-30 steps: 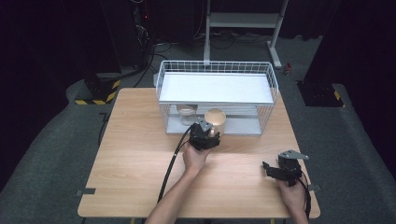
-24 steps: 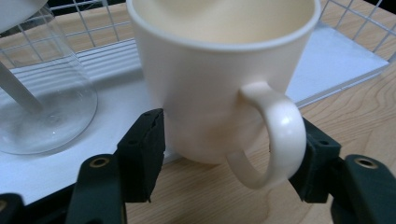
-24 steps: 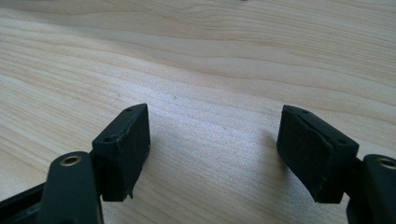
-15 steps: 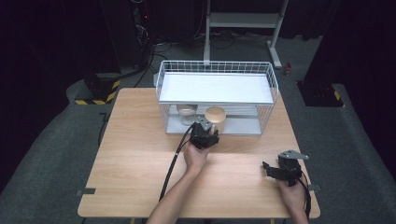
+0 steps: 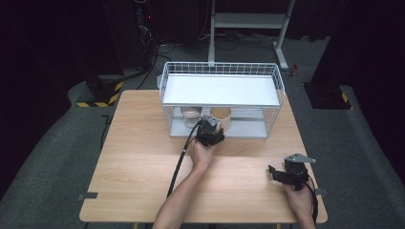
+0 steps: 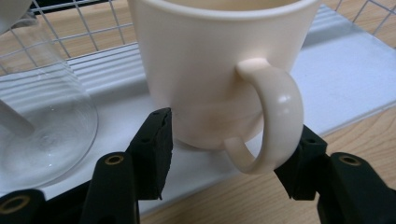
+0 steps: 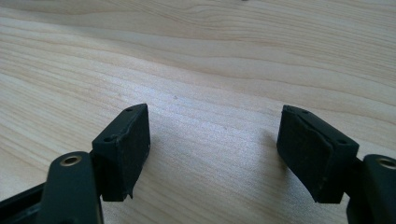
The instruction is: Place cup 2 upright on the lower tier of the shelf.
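Observation:
A cream mug (image 5: 221,116) (image 6: 210,70) stands on the lower shelf (image 6: 345,70) of a white wire rack (image 5: 165,83), its handle toward me. My left gripper (image 5: 211,128) (image 6: 231,140) reaches into the rack front. Its jaws have just been closing around the mug's base. The left pad (image 6: 156,144) touches the wall, while the right pad sits partly hidden behind the handle. At the table's near right my right gripper (image 5: 277,172) (image 7: 215,140) rests low over bare wood, open, with nothing between its fingers.
A clear glass vessel (image 6: 42,126) (image 5: 191,114) stands on the same shelf just left of the mug. The rack's white upper shelf (image 5: 219,89) overhangs both. A black cable (image 5: 179,167) trails from the left gripper across the wooden table (image 5: 133,162).
The left gripper has pushed a little farther toward the rack with the mug, which now sits under the upper shelf. The right hand has not moved.

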Demonstrator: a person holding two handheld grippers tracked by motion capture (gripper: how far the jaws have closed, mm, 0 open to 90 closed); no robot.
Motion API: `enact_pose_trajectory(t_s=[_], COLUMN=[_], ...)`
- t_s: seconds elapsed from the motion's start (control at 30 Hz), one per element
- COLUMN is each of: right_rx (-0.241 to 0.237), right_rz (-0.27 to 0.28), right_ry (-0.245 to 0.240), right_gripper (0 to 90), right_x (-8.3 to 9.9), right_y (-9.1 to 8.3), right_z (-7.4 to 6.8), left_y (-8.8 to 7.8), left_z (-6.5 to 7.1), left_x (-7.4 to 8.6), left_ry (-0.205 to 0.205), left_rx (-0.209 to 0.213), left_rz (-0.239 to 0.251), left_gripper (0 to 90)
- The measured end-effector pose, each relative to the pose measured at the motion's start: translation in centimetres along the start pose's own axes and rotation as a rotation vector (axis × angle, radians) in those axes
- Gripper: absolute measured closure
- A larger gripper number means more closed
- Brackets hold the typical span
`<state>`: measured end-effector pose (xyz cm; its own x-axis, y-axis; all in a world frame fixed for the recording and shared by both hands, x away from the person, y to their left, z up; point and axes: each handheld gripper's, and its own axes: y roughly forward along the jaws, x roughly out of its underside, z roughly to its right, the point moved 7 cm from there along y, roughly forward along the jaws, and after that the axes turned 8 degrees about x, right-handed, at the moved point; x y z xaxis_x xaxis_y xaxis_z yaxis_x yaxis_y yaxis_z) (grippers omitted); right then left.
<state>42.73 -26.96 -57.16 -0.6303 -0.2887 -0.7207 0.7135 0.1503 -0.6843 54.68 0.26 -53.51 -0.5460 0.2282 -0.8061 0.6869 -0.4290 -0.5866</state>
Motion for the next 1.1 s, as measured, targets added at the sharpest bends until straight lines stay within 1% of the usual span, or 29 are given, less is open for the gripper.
enact_pose_trajectory(t_s=[0.13, 0.23, 0.37, 0.5, 0.53, 0.57, 0.6, 0.63, 0.67, 0.7, 0.73, 0.77, 0.83, 0.9, 0.93, 0.97, 1.0, 1.1], right_rx=[0.000, 0.000, 0.001, 0.001, 0.000, 0.001, 0.000, 0.001, 0.001, 0.001, 0.000, 0.000, 0.001, 0.001, 0.001, 0.000, 0.001, 0.000], right_rz=[-0.001, 0.000, -0.001, -0.001, -0.001, -0.001, -0.001, -0.001, -0.001, -0.001, -0.001, -0.001, -0.001, -0.001, -0.001, -0.001, -0.001, -0.001], right_ry=[0.002, 0.000, 0.002, 0.003, 0.003, 0.002, 0.003, 0.002, 0.003, 0.003, 0.003, 0.003, 0.003, 0.003, 0.003, 0.003, 0.003, 0.003], right_gripper=[26.0, 25.9, 25.9, 25.9, 25.9, 25.9, 25.9, 25.9, 25.9, 25.9, 25.9, 25.9, 25.9, 26.0, 25.9, 25.9, 25.9, 26.0], right_x=[0.0, 0.0, 0.0, 0.0, 0.0, 0.0, 0.0, 0.0, 0.0, 0.0, 0.0, 0.0, 0.0, 0.0, 0.0, 0.0, 0.0, 0.0], right_y=[0.0, 0.0, 0.0, 0.0, 0.0, 0.0, 0.0, 0.0, 0.0, 0.0, 0.0, 0.0, 0.0, 0.0, 0.0, 0.0, 0.0, 0.0], right_z=[0.0, 0.0, 0.0, 0.0, 0.0, 0.0, 0.0, 0.0, 0.0, 0.0, 0.0, 0.0, 0.0, 0.0, 0.0, 0.0, 0.0, 0.0], left_y=[0.4, 0.7, 1.1, 1.7, 1.9, 1.9, 2.0, 2.1, 2.1, 2.2, 2.3, 2.4, 2.5, 2.6, 2.5, 2.5, 2.3, 1.9], left_z=[-0.2, -0.3, -0.3, -0.5, -0.4, -0.6, -0.5, -0.5, -0.7, -0.7, -0.6, -0.7, -0.7, -0.6, -0.7, -0.5, -0.6, -0.3], left_x=[-0.4, -0.6, -0.9, -0.9, -0.9, -1.0, -1.0, -1.1, -1.1, -1.2, -1.3, -1.4, -1.4, -1.3, -1.3, -1.3, -1.3, -1.5], left_ry=[-0.007, 0.003, -0.010, -0.005, -0.010, -0.009, -0.019, -0.021, -0.009, -0.013, -0.020, -0.024, -0.044, -0.057, -0.054, -0.053, -0.047, -0.056], left_rx=[0.010, 0.000, 0.002, -0.005, 0.008, -0.003, 0.012, 0.009, -0.008, -0.011, 0.004, -0.003, 0.012, 0.018, 0.006, 0.024, 0.014, 0.042], left_rz=[-0.009, -0.014, -0.016, -0.029, -0.031, -0.030, -0.031, -0.031, -0.039, -0.036, -0.039, -0.041, -0.039, -0.045, -0.041, -0.038, -0.033, -0.022], left_gripper=[43.6, 43.6, 43.7, 44.2, 44.2, 44.2, 44.2, 44.2, 44.2, 44.1, 44.1, 44.0, 43.7, 42.4, 40.8, 39.8, 38.7, 34.8])
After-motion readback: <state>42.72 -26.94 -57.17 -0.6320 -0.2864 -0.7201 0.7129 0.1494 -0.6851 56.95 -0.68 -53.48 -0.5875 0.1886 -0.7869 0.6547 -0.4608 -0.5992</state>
